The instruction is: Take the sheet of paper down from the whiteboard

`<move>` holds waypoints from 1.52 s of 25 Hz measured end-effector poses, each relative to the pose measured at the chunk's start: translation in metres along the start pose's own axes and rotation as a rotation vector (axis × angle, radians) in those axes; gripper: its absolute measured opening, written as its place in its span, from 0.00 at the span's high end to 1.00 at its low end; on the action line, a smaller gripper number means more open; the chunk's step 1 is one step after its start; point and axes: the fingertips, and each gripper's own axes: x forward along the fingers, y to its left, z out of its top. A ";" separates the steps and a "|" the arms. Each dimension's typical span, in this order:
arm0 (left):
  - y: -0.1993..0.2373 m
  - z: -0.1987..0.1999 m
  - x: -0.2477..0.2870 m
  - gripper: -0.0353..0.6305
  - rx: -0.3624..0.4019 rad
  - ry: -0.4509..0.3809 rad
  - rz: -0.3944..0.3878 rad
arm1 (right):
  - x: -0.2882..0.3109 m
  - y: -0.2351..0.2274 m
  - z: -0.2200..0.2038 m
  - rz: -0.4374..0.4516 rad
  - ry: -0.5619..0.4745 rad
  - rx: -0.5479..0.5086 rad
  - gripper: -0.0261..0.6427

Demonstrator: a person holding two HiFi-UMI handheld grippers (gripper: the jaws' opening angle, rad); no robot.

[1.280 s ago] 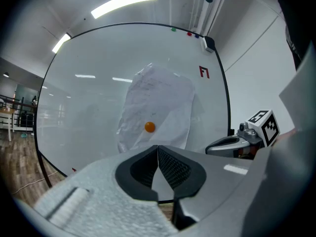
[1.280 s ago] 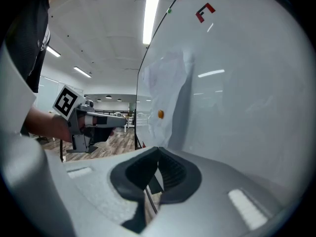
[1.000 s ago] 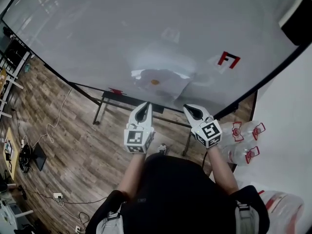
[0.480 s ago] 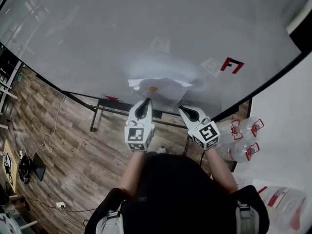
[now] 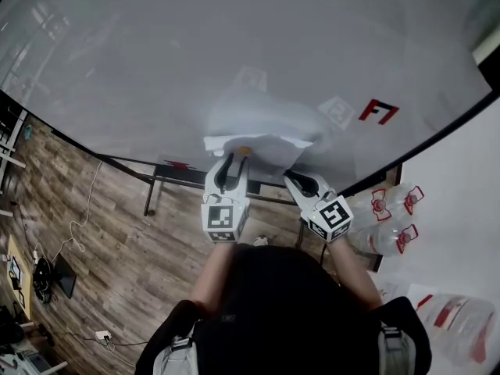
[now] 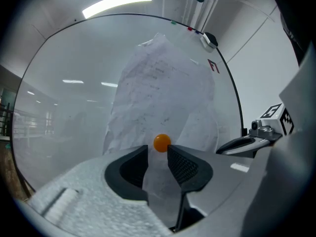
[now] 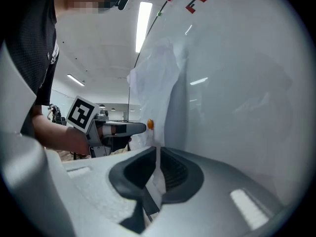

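Whiteboard holds sheet of paper under orange magnet; left gripper jaws just opened w/ paper btwn, not pressing; right gripper clenched on paper edge

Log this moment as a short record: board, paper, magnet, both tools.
whiteboard: upright, carries the paper
sheet of paper: crumpled, pinned on the whiteboard
orange magnet: on the paper's lower part
left tool: jaws apart, have just been opening; magnet right at its tips, nothing gripped
right tool: closed on the paper's lower edge
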 end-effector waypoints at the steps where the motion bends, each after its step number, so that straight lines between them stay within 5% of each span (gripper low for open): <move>1: 0.000 0.001 0.001 0.74 0.001 -0.002 -0.004 | 0.001 0.001 0.001 0.001 -0.002 0.000 0.92; 9: -0.005 0.002 0.005 0.72 0.006 -0.013 -0.032 | 0.006 0.000 0.003 -0.017 -0.009 -0.010 0.90; 23: -0.005 0.008 0.014 0.68 0.037 0.000 0.030 | 0.004 -0.007 -0.004 -0.030 0.019 -0.002 0.90; 38: -0.008 0.008 0.016 0.74 0.025 0.000 0.059 | 0.010 -0.003 0.006 -0.009 -0.003 -0.011 0.90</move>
